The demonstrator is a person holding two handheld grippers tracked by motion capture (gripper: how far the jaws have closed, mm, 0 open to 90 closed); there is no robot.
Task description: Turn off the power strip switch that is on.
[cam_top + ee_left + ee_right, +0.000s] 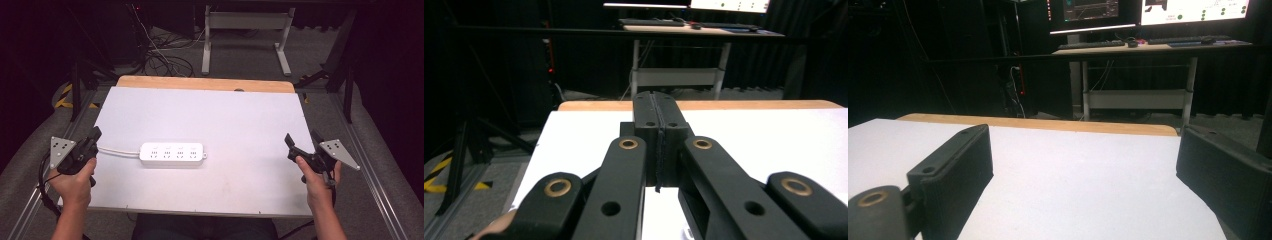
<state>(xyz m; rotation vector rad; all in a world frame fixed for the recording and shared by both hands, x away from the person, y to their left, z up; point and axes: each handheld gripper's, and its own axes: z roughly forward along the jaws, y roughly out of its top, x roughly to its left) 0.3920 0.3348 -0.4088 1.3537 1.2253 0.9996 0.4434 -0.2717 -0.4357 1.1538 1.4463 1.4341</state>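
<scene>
The white power strip [172, 154] lies untouched at the middle of the table [225, 115], its cord running toward the left gripper [93, 138], whose jaws are pressed together on nothing. The right gripper [301, 142], well apart, holds its jaws spread. No work seems begun.

left gripper [95, 134] jaws closed | right gripper [301, 139] jaws spread
</scene>
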